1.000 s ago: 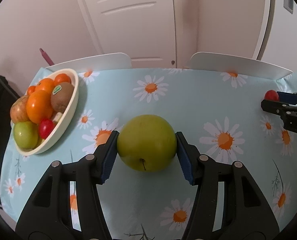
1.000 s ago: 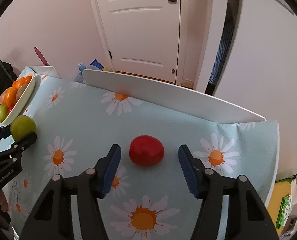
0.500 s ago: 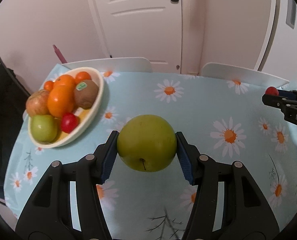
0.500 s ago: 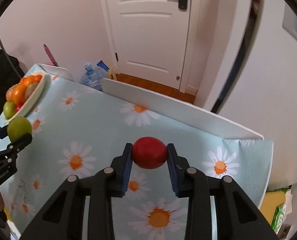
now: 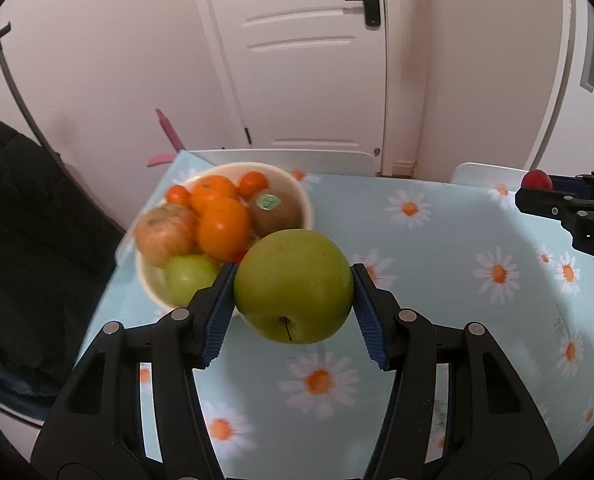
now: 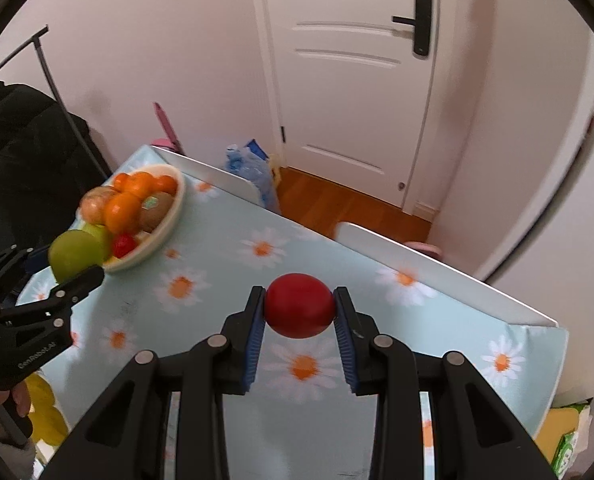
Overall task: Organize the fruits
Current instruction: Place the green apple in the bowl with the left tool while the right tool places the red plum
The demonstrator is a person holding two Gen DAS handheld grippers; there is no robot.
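Note:
My left gripper is shut on a big green apple and holds it in the air just in front of the cream fruit bowl. The bowl holds oranges, a kiwi, a brownish apple, a small green apple and a red fruit. My right gripper is shut on a red tomato, lifted above the daisy tablecloth. The bowl and the green apple show at the left of the right wrist view. The tomato shows at the right edge of the left wrist view.
White chair backs line the table's far edge. A white door stands behind. A dark coat on a rack hangs left of the table. A water bottle and bags lie on the floor.
My left gripper carried the green apple left and up toward the bowl. My right gripper closed on the tomato and lifted it off the cloth, moving left.

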